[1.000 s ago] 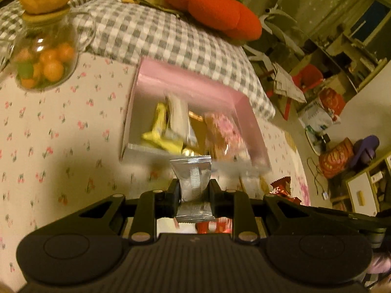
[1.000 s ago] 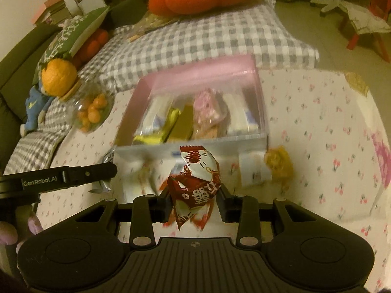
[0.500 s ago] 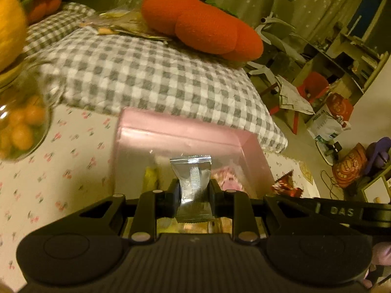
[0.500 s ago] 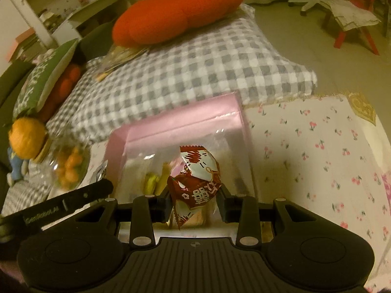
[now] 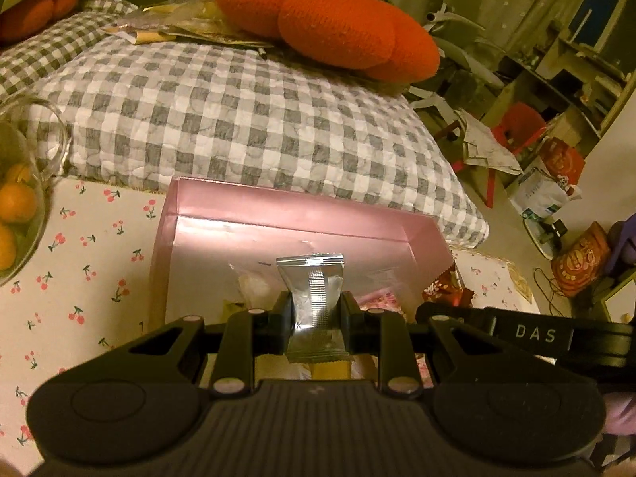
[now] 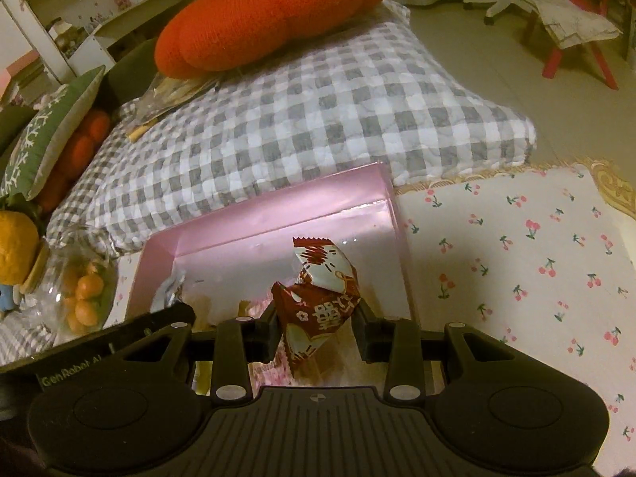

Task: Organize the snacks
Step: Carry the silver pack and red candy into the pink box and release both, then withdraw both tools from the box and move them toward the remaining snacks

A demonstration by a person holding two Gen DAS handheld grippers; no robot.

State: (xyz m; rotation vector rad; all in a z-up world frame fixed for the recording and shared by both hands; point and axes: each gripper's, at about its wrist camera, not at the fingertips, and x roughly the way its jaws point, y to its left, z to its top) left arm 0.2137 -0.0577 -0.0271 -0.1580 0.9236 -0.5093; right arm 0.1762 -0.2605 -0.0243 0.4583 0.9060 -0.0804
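Both your grippers hang over the pink box [image 5: 294, 206], left gripper [image 5: 314, 314] clamped on the silver packet [image 5: 312, 282], right gripper [image 6: 318, 318] clamped on the red packet [image 6: 318, 298], each packet upright, so release straight down.

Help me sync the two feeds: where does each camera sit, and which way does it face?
Left wrist: on the left tool, facing the pink box; shows its fingers gripping a silver packet.
Right wrist: on the right tool, same direction; holds a red packet.
Shared: the box, checkered cushion, orange pillow.

Matte black ribbed left gripper [image 5: 314, 318] body, silver screws, white "DAS" lettering.
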